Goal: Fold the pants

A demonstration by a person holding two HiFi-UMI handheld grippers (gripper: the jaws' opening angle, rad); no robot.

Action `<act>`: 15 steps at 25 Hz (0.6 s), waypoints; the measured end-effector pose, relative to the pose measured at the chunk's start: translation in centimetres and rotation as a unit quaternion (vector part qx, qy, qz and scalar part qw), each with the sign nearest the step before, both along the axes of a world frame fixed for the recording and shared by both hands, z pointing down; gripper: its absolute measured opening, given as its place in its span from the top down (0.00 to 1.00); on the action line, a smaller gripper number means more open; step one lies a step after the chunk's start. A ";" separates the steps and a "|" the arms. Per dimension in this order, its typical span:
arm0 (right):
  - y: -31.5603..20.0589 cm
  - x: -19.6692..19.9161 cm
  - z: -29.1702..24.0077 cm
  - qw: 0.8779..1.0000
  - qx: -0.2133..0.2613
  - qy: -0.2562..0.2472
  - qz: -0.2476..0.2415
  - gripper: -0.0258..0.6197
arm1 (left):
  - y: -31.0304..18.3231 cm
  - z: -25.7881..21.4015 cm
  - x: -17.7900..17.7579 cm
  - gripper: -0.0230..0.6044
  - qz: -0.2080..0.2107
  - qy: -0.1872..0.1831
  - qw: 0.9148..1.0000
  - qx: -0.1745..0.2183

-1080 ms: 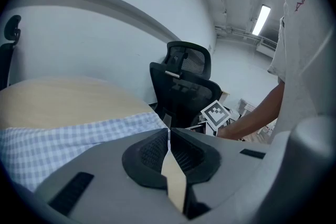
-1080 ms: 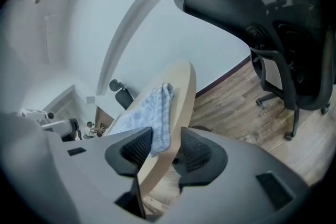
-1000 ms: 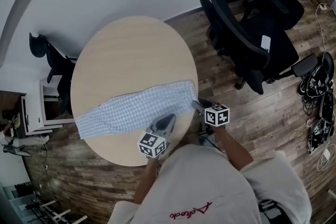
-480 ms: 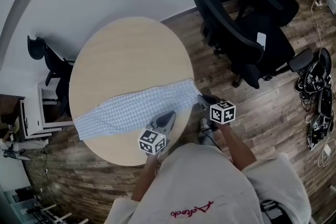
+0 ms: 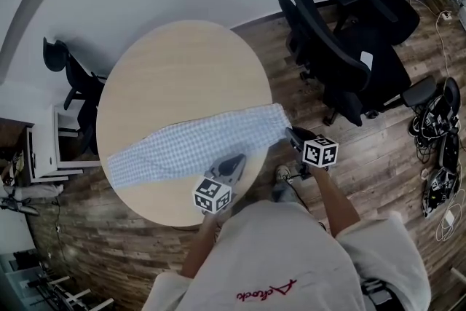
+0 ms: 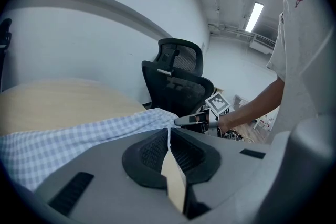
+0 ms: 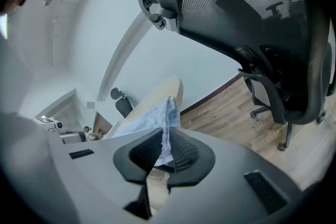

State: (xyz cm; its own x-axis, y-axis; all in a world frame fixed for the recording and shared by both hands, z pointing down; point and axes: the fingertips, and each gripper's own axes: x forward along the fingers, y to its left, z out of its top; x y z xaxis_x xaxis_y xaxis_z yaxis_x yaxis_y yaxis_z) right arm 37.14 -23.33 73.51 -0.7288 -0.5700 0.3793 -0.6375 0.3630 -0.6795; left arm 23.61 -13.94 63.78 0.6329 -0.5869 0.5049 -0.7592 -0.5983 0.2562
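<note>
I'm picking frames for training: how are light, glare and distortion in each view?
Head view: even light, sharp, fisheye bows the table. Left gripper view: dark corners, a ceiling lamp glares at top right, pants sharp. Right gripper view: dark corners, the chair looms large and warped, the pants clear.

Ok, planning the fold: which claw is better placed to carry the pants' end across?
Probably right. The right claw has just closed its jaws on the pants' end at the table edge; the left claw grips partway along the near edge.

Checked pants [image 5: 196,146] lie across the round table [image 5: 175,69].
</note>
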 end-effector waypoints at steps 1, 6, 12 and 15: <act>0.5 -0.1 0.3 1.000 -0.005 -0.004 -0.003 0.87 | 0.0 0.1 -0.1 0.89 -0.001 0.000 1.000 -0.001; 1.6 -0.5 1.6 1.000 -0.023 -0.013 -0.017 0.87 | 0.1 0.2 -0.2 0.89 -0.002 -0.005 1.000 -0.004; 1.4 -1.5 2.4 0.997 -0.025 -0.005 -0.071 0.68 | -0.1 0.5 -0.3 0.89 -0.005 -0.012 1.000 -0.011; 0.1 -0.5 2.6 0.997 -0.022 -0.008 -0.067 0.64 | -0.5 0.6 -0.3 0.89 -0.007 -0.015 1.000 -0.012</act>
